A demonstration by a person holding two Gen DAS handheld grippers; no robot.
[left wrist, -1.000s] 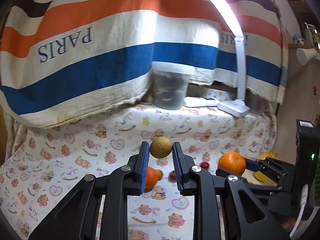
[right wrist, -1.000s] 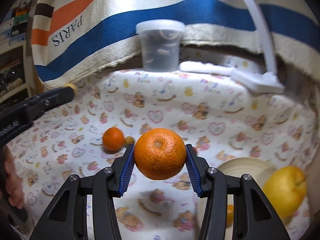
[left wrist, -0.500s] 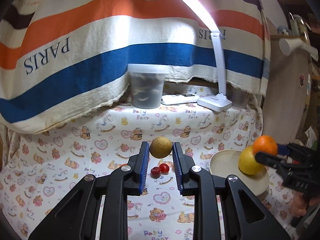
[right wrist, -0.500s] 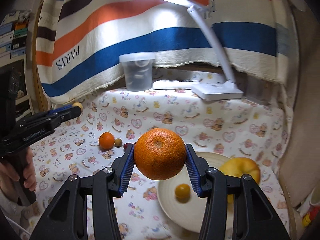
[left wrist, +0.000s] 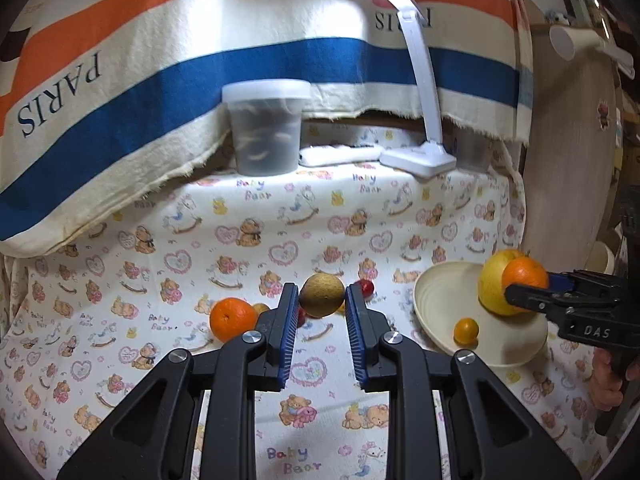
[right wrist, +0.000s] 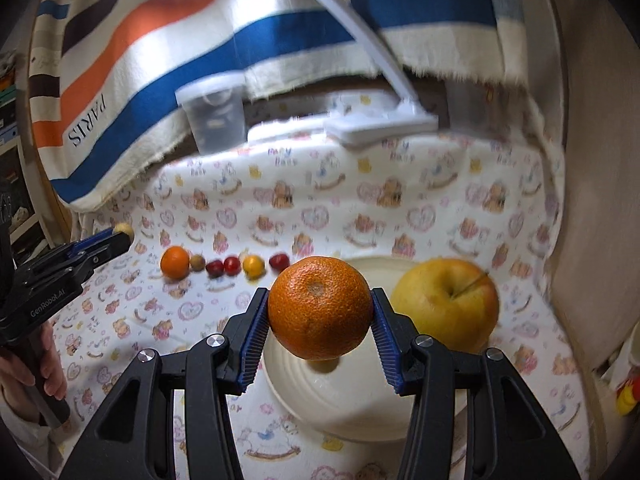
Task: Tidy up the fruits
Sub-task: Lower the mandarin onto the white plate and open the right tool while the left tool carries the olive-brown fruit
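My left gripper (left wrist: 322, 300) is shut on a small brownish-yellow round fruit (left wrist: 322, 295), held above the bear-print cloth. My right gripper (right wrist: 319, 314) is shut on a large orange (right wrist: 319, 313), held over the cream plate (right wrist: 340, 400). It also shows in the left wrist view (left wrist: 525, 276). A yellow apple (right wrist: 446, 304) sits on the plate's right side, and a small orange fruit (left wrist: 466, 330) lies in the plate. On the cloth lie an orange (right wrist: 175, 262), a small brown fruit (right wrist: 197, 262), red fruits (right wrist: 223, 266) and a small yellow fruit (right wrist: 253, 265).
A lidded clear tub (left wrist: 265, 126), a white remote (left wrist: 340, 155) and a white desk lamp (left wrist: 420, 158) stand at the back under a striped PARIS towel (left wrist: 160, 60). A beige wall (right wrist: 596, 200) borders the right side.
My right gripper has carried the large orange right and lower, over the plate beside the apple. My left gripper has shifted with its fruit still held; the view now shows the loose orange again.
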